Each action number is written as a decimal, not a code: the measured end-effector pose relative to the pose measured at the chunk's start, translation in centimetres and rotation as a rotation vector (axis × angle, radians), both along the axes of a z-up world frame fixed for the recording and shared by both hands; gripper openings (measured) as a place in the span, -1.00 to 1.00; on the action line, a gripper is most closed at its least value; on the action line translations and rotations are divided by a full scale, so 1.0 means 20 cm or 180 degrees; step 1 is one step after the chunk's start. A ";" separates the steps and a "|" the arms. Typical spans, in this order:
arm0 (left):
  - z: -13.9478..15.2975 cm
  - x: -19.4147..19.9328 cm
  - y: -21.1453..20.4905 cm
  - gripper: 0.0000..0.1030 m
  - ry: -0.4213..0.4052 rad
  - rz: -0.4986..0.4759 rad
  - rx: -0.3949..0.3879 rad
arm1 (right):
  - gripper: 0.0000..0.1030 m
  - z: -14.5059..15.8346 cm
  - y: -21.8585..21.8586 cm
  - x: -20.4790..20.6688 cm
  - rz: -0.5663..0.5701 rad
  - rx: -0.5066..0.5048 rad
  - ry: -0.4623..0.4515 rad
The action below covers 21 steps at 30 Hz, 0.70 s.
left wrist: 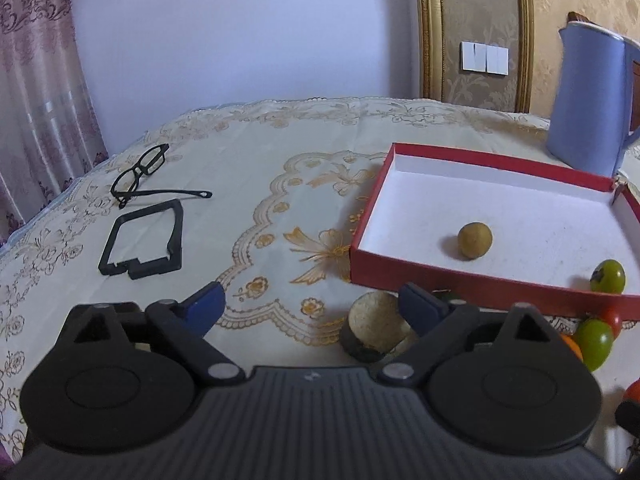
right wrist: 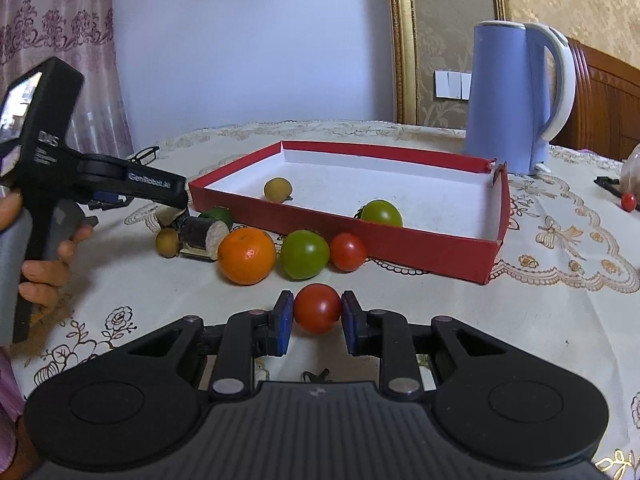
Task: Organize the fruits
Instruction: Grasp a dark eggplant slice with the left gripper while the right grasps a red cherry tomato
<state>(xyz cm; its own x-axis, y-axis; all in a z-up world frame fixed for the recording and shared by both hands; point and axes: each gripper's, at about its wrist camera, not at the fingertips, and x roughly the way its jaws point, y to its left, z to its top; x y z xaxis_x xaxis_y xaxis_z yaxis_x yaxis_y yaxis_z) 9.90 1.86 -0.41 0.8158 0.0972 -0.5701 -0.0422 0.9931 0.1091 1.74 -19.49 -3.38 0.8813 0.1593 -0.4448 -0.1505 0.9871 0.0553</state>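
The right gripper (right wrist: 317, 314) is closing its fingers on a red tomato (right wrist: 317, 307) at the near edge of the bench (right wrist: 540, 320). The left gripper (left wrist: 310, 302) is standing wide open and holding nothing, over a cork piece (left wrist: 376, 322). 4 fruits are waiting before the red box (right wrist: 400, 246): an orange (right wrist: 247, 255), a green tomato (right wrist: 305, 254), a small red tomato (right wrist: 347, 251), and a brown fruit (right wrist: 167, 242). Only 2 are lying inside.

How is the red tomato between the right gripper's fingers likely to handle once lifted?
The red tomato is round and glossy, so it may slip or roll if released on the cloth. It looks soft-skinned, so a hard squeeze could bruise it. The right gripper holds it near its widest part, which should be fairly secure.
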 end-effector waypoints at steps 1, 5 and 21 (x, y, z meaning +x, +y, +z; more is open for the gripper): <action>0.00 0.00 -0.01 0.79 0.0001 -0.0003 0.0029 | -0.51 0.00 0.00 0.00 -0.0002 0.0006 0.0000; 0.01 0.03 -0.03 0.78 0.0052 -0.0021 0.0117 | -0.51 0.00 0.00 0.00 0.0005 0.0008 0.0001; -0.02 0.07 -0.04 0.07 0.0465 -0.0303 -0.0262 | -0.51 0.00 -0.01 0.00 0.0013 0.0086 0.0023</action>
<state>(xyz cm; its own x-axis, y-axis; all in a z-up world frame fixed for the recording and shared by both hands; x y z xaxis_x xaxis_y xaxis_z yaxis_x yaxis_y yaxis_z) 11.34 0.98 -0.74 0.7271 -0.0284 -0.6860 0.0628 0.9977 0.0252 1.81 -19.77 -3.44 0.8774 0.1750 -0.4467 -0.1540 0.9846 0.0832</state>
